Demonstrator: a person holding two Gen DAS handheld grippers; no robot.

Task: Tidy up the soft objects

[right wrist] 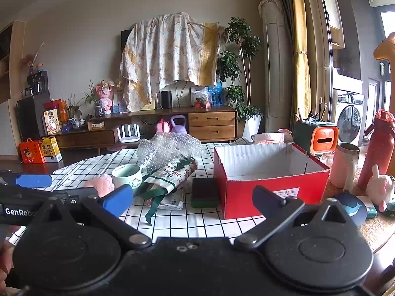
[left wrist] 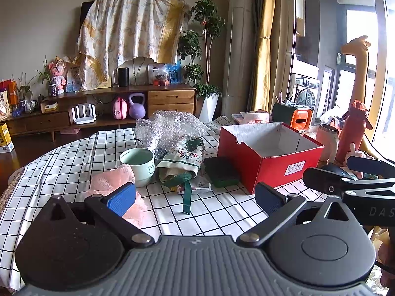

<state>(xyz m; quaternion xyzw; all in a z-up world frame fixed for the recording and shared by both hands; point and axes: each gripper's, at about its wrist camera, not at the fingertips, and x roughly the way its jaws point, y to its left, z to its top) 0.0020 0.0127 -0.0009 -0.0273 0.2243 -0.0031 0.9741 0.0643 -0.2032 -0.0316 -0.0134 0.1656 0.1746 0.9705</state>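
A pink mesh cloth (left wrist: pixel 112 181) lies on the checked tablecloth by my left finger; it also shows in the right wrist view (right wrist: pixel 101 183). A printed cloth bag with green straps (left wrist: pixel 182 165) (right wrist: pixel 170 177) lies mid-table, with crumpled bubble wrap (left wrist: pixel 167 128) (right wrist: pixel 170 148) behind it. A dark green sponge (left wrist: pixel 221 171) (right wrist: pixel 205 192) lies beside an open empty red box (left wrist: pixel 269 170) (right wrist: pixel 266 185). My left gripper (left wrist: pixel 196 197) and right gripper (right wrist: pixel 195 199) are both open and empty, hovering over the near table edge.
A pale green mug (left wrist: pixel 138 164) (right wrist: pixel 127 176) stands between the pink cloth and the bag. A tumbler (right wrist: pixel 345 165), red bottle (right wrist: pixel 379 148), pink plush rabbit (right wrist: pixel 380 188) and orange-green holder (right wrist: pixel 318 135) stand right of the box.
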